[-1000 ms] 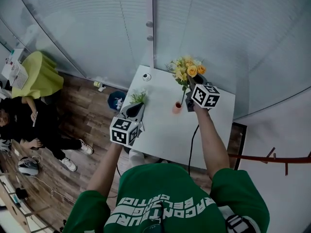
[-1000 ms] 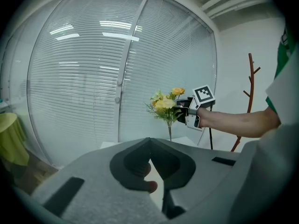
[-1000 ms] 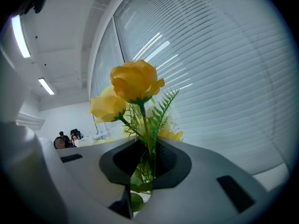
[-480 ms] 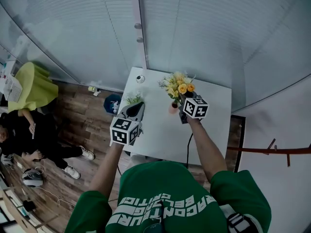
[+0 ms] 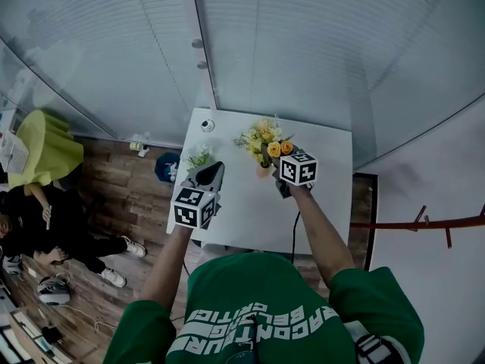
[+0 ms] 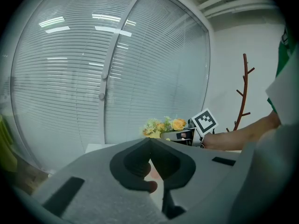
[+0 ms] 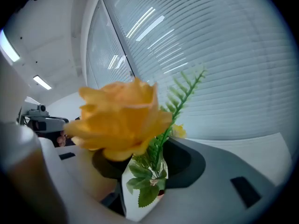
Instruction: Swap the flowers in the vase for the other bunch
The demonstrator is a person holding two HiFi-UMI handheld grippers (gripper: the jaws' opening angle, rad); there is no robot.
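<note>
The right tool (image 7: 140, 174) has just opened its jaws around the yellow flowers (image 7: 121, 120), now in the vase (image 5: 262, 170). The left tool (image 6: 150, 143) is clenched, empty. Next, I think, pull the right tool back gently.

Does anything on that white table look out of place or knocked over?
Nothing looks spilled or broken. The vase stands on the table with the yellow flowers in it. Only the small white bunch is right at the table's left edge, where it might slip off.
</note>
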